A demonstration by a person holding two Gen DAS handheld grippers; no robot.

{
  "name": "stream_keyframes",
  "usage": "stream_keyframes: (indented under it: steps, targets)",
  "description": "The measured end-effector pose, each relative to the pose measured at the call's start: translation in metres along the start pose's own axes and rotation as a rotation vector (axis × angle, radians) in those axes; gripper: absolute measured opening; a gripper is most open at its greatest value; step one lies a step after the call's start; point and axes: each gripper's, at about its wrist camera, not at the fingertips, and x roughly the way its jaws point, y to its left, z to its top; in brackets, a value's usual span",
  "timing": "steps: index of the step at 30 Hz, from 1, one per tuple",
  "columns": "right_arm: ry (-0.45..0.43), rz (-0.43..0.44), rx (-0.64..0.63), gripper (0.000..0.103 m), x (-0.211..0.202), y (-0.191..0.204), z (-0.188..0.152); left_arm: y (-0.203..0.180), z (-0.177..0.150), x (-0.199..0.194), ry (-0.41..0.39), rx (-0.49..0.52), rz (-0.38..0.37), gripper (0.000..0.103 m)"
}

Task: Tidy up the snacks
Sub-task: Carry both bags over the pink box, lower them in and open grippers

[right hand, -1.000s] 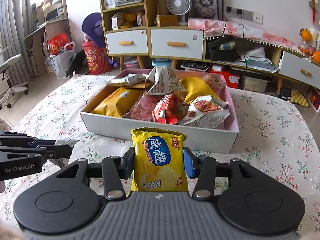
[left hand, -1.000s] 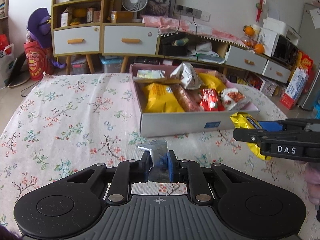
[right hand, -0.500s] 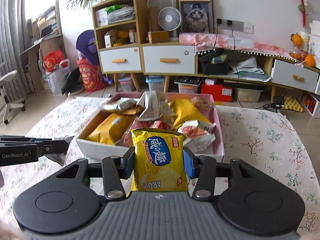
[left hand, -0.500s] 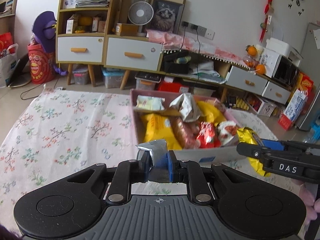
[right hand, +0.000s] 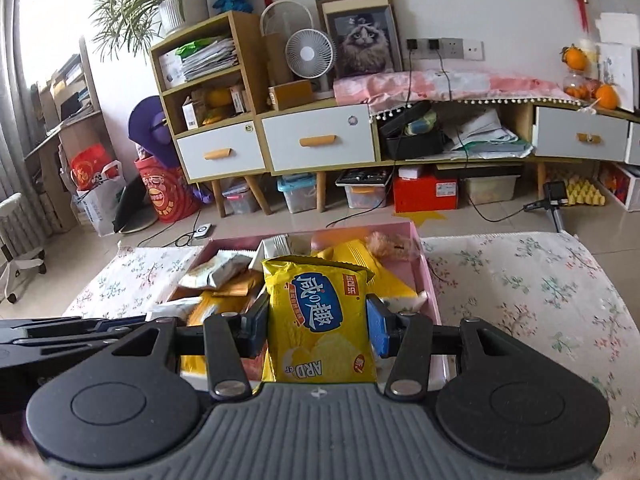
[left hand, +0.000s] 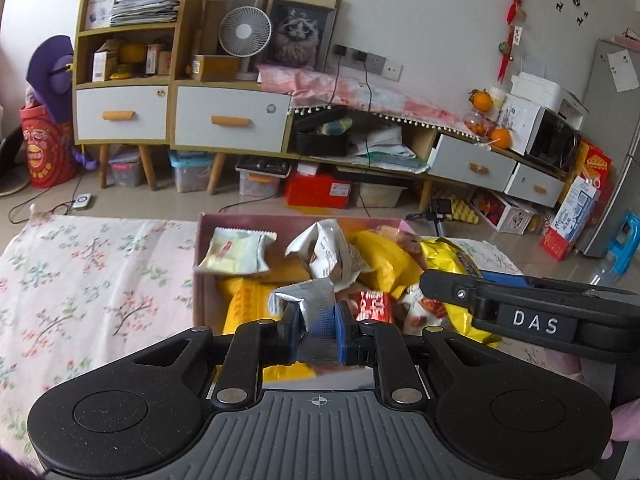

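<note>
While left tongs (left hand: pixel 316 330) pinch foil packet (left hand: pixel 310 300), yellow label (right hand: pixel 320 312)

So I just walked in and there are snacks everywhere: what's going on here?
A person is sorting snacks into a box on a flowered tablecloth, with a handheld claw in each hand. The left claw is shut on a small silver packet, held above the box. The right claw is shut on a yellow bag of chips, also above the box. Neither has been let go yet. The box already holds a pile of other snack bags.
</note>
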Motion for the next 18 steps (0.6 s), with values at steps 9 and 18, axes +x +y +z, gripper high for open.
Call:
stream_keyframes:
  steps: [9,18]
  targets:
    - [0.010,0.006,-0.023,0.045,0.021,0.001,0.005,0.002,0.000,0.034,0.016,-0.002,-0.006,0.016]
    - [0.019,-0.013,-0.038,0.046,0.032,0.001,0.007,-0.002,-0.001,0.049,0.010,0.035,-0.005,0.020]
